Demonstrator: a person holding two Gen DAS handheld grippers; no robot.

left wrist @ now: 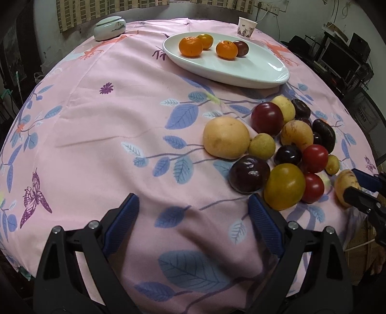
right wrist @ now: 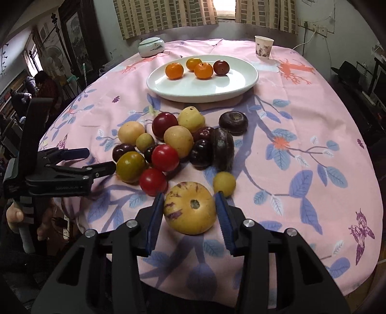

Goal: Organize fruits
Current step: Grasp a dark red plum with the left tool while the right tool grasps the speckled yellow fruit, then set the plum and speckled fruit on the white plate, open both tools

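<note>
Between the right gripper's point(right wrist: 189, 205) narrowed jaws sits a striped yellow fruit point(right wrist: 190, 207).

A round bench point(right wrist: 313, 101) fills the middle of the room under a pink cloth point(left wrist: 101, 135) printed with blue leaves and purple butterflies. Behind its far edge, checked curtains point(right wrist: 166, 17) hang over a window point(right wrist: 223, 8) where bright daylight breaks through the gap. The wall point(right wrist: 311, 14) beside them is pale and scuffed, with sockets point(right wrist: 318, 27) and a trailing cable. A standing fan point(right wrist: 54, 54) waits off the left edge; dark shelving with monitors point(left wrist: 337, 58) crowds the right.
</note>
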